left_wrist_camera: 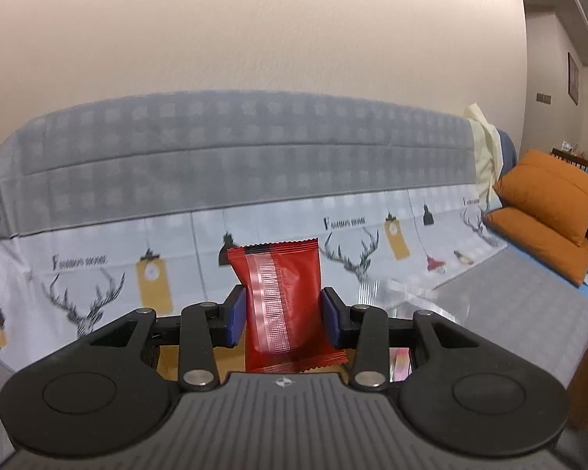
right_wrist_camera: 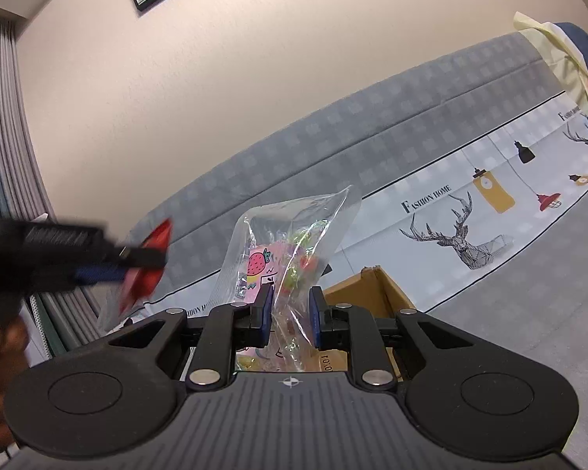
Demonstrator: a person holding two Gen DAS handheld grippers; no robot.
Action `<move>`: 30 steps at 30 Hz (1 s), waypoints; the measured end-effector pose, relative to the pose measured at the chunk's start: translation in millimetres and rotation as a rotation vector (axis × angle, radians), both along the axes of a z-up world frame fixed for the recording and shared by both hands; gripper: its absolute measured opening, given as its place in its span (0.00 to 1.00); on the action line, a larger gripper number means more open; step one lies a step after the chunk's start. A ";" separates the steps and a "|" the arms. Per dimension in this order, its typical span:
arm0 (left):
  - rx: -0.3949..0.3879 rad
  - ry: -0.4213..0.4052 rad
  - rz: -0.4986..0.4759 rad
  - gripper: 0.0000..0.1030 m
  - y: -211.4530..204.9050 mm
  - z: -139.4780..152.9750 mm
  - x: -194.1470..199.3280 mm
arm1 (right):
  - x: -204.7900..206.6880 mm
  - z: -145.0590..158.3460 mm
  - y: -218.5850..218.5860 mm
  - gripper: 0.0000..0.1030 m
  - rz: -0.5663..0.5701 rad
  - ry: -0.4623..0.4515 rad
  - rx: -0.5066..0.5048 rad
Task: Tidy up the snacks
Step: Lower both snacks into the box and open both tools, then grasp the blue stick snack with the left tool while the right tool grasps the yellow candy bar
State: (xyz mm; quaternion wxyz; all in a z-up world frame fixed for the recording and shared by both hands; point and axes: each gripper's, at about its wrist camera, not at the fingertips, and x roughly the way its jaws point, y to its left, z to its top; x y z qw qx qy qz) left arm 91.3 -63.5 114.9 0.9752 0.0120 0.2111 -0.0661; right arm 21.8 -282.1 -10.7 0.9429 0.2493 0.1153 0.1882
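- Up front, left gripper: jaws clamped on a red snack packet, held upright in the air before the sofa.
- Right gripper: jaws pinched on a clear bag of mixed sweets.
- Cardboard box sits open just beyond the bag.
- Orange cushions lie at the sofa's far end.

Lower centre: open brown cardboard box stands just ahead.
Left edge: blurred left gripper crosses.
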 end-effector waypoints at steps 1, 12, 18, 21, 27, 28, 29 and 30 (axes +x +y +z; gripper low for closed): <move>-0.009 -0.003 -0.006 0.45 -0.4 2.8 7.8 | 0.4 0.7 1.9 0.20 -0.002 0.001 -0.009; -0.089 -0.036 0.042 0.74 72.2 2.5 -1.7 | 9.5 -1.9 5.4 0.68 -0.063 0.084 -0.023; -0.117 0.085 0.279 0.14 141.6 -93.9 -81.6 | 5.8 1.2 13.1 0.68 -0.056 0.082 -0.087; -0.121 0.171 0.340 0.13 150.1 -154.3 -126.4 | 2.8 2.5 13.8 0.68 -0.061 0.088 -0.096; -0.032 0.288 0.560 0.14 153.7 -205.8 -162.8 | -8.8 6.2 19.7 0.68 -0.065 0.099 -0.130; -0.005 0.232 0.614 0.18 160.4 -200.1 -163.6 | -11.7 7.1 22.1 0.68 -0.066 0.098 -0.141; 0.065 0.189 0.685 0.26 166.1 -197.4 -162.0 | -14.5 7.7 24.4 0.68 -0.067 0.097 -0.152; 0.099 0.172 0.740 0.26 173.3 -197.9 -161.1 | -18.1 8.5 27.6 0.68 -0.067 0.095 -0.168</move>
